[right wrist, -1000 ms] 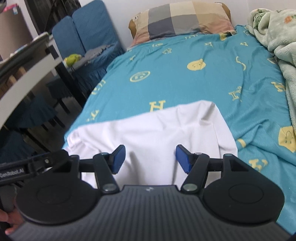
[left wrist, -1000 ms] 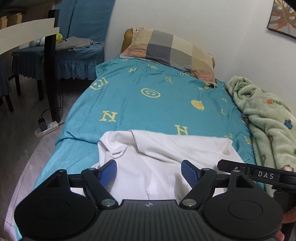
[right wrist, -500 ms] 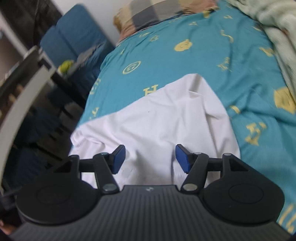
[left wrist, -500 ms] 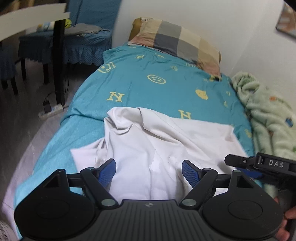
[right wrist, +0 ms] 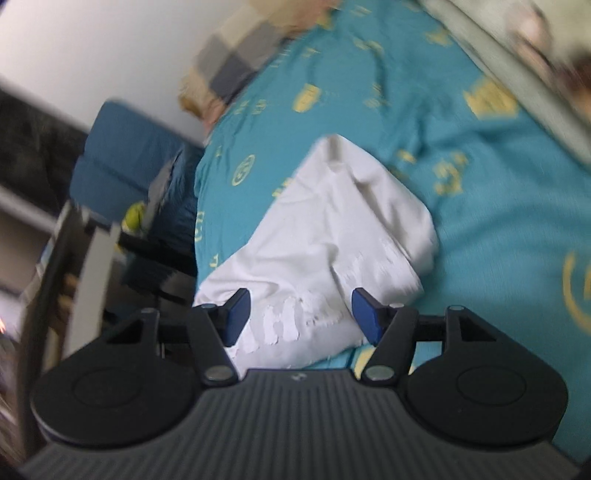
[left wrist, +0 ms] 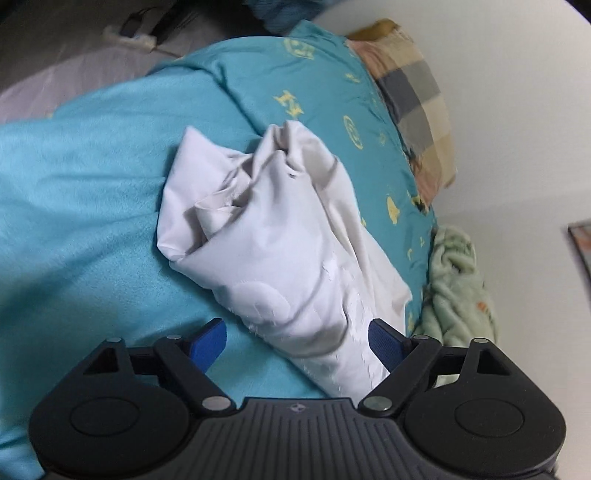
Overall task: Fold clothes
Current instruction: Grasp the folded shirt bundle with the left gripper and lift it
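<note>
A white garment (left wrist: 280,236) lies rumpled on the teal bedsheet (left wrist: 81,192), with a pale print on its near part. My left gripper (left wrist: 297,341) stands open just above the garment's near end, and the blue pads press on nothing. The right wrist view shows the same white garment (right wrist: 332,236) from the other side, blurred and tilted. My right gripper (right wrist: 301,314) is open over its near edge with the printed cloth between the pads but not pinched.
A checked pillow (left wrist: 413,96) lies at the head of the bed. A pale green blanket (left wrist: 458,288) is bunched along the wall side. Blue chairs (right wrist: 122,162) and a table stand beside the bed, and a power strip (left wrist: 129,33) lies on the floor.
Both views have rolled strongly and come closer to the garment. The white garment now looks bunched and narrower than the flat spread seen a second ago. Both grippers' jaws stand as wide as before.
</note>
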The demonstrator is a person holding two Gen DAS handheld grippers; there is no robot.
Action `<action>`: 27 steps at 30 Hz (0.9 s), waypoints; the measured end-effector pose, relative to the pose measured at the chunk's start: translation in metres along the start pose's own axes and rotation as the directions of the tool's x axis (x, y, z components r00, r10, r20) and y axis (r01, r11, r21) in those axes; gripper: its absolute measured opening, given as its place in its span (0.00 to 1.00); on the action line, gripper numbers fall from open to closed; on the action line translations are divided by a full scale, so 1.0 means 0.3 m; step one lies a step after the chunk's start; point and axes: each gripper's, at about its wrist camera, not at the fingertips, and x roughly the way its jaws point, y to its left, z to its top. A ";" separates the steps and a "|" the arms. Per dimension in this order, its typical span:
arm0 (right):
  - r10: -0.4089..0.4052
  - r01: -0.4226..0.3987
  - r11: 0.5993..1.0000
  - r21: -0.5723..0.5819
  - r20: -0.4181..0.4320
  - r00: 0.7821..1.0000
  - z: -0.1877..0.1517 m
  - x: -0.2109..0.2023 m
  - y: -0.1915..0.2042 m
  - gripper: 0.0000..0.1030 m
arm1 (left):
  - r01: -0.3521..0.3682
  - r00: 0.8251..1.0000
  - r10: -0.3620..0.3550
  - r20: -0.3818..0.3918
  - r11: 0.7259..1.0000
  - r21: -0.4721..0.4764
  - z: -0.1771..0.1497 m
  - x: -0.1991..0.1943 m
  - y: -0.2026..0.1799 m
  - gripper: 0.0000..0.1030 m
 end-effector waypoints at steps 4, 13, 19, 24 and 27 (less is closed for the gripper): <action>0.077 -0.070 0.958 0.279 -0.017 0.997 -0.005 -0.011 -0.121 0.62 | 0.046 0.999 -0.045 0.017 0.998 -0.051 0.030 0.034 0.023 0.77; 0.081 -0.033 0.885 0.465 -0.083 0.993 -0.039 0.158 -0.202 0.62 | 0.049 0.997 -0.042 0.067 0.993 -0.106 0.059 0.059 0.063 0.46; 0.079 -0.073 0.899 0.431 0.006 0.997 0.006 0.186 -0.196 0.32 | 0.078 0.992 -0.073 0.107 0.996 -0.041 0.048 0.041 0.034 0.31; 0.101 -0.115 0.934 0.337 0.058 0.993 0.021 0.138 -0.145 0.15 | 0.128 0.985 -0.126 0.121 0.992 -0.011 0.033 -0.009 -0.011 0.25; 0.135 -0.152 0.940 0.305 0.076 0.988 0.018 0.089 -0.113 0.14 | 0.138 0.983 -0.139 0.118 0.990 0.014 0.030 -0.067 -0.049 0.24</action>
